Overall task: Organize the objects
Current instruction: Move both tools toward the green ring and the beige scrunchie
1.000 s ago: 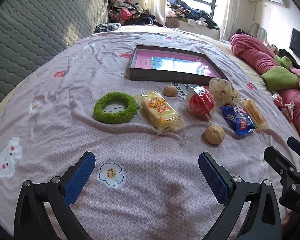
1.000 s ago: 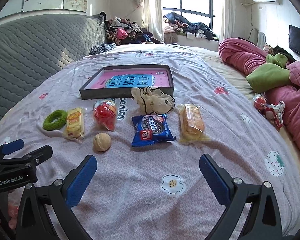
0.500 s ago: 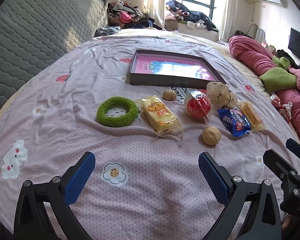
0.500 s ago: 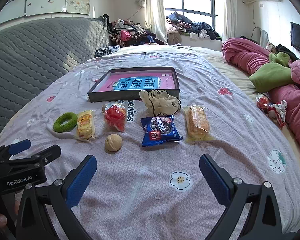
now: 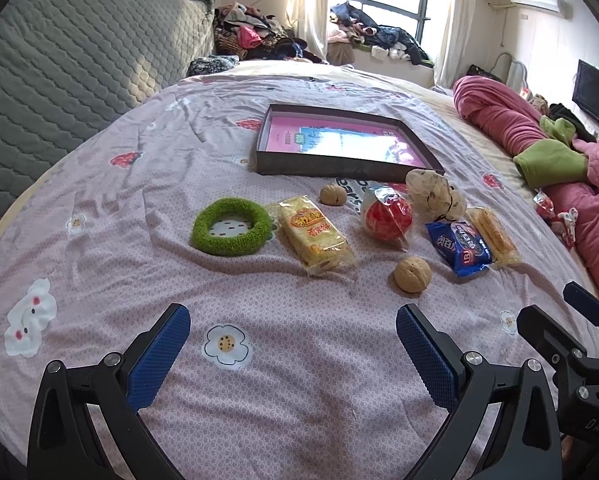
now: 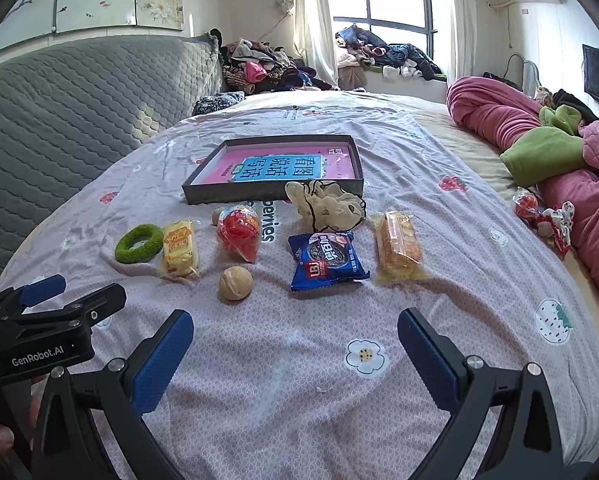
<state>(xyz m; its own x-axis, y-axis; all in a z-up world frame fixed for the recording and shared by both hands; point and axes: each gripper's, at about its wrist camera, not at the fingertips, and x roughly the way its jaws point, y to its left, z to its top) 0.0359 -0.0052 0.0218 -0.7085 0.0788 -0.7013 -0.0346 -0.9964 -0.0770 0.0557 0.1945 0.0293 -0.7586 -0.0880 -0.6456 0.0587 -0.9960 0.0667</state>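
Observation:
A dark shallow box (image 5: 331, 162) (image 6: 227, 194) with a pink and blue book inside lies on the bed. In front of it sit a green ring (image 5: 231, 232) (image 6: 138, 243), a yellow snack pack (image 5: 315, 236) (image 6: 179, 247), a red wrapped ball (image 5: 387, 218) (image 6: 238, 233), two walnuts (image 5: 412, 274) (image 5: 333, 194) (image 6: 235, 283), a blue cookie pack (image 5: 459, 246) (image 6: 326, 261), an orange cracker pack (image 5: 493, 234) (image 6: 397, 245) and a beige cloth (image 5: 433, 192) (image 6: 327, 204). My left gripper (image 5: 293, 344) and right gripper (image 6: 295, 346) are open and hold nothing, short of the row.
The pink flowered bedspread (image 5: 99, 184) covers the bed. A grey quilted headboard (image 5: 59, 68) rises at left. Pink and green bedding (image 6: 559, 152) is heaped at right with small wrapped items (image 6: 543, 216) beside it. Clothes (image 6: 379, 54) pile under the window.
Both grippers have pulled back and tilted up a little, so the row of objects looks smaller and farther. Nothing on the bed has moved. Both stay open.

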